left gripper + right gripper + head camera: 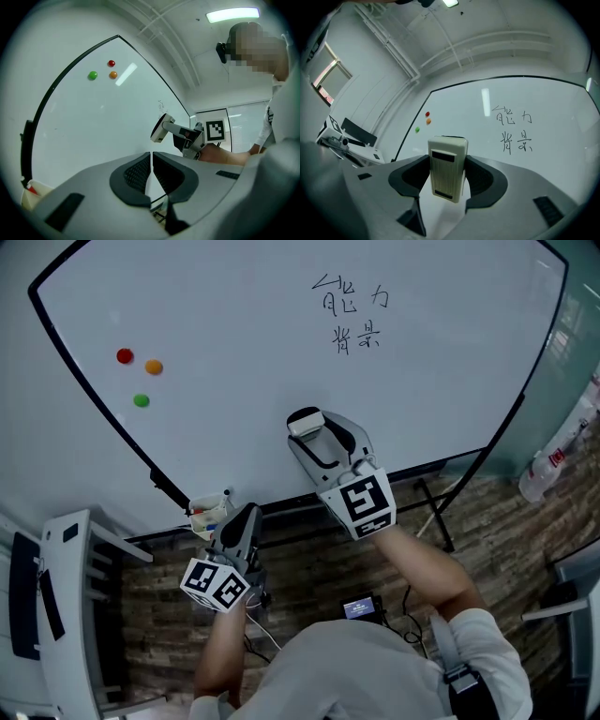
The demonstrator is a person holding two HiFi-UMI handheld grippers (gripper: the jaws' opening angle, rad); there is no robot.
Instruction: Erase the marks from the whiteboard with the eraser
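Note:
A large whiteboard (234, 352) fills the head view, with black handwritten marks (349, 313) at its upper right; the same marks (514, 130) show in the right gripper view. My right gripper (309, 427) is shut on a cream-white eraser (447, 167), upright between its jaws and raised in front of the board, below the marks. The eraser (306, 422) is apart from the writing. My left gripper (242, 521) hangs lower, near the board's bottom edge, shut with nothing between its pads (151, 174).
Red (125, 355), orange (154, 367) and green (141, 400) round magnets sit on the board's left half. A small tray with markers (208, 514) hangs at the board's lower frame. A white chair (56, 606) stands at the left, the board's stand legs (436, 512) at the right.

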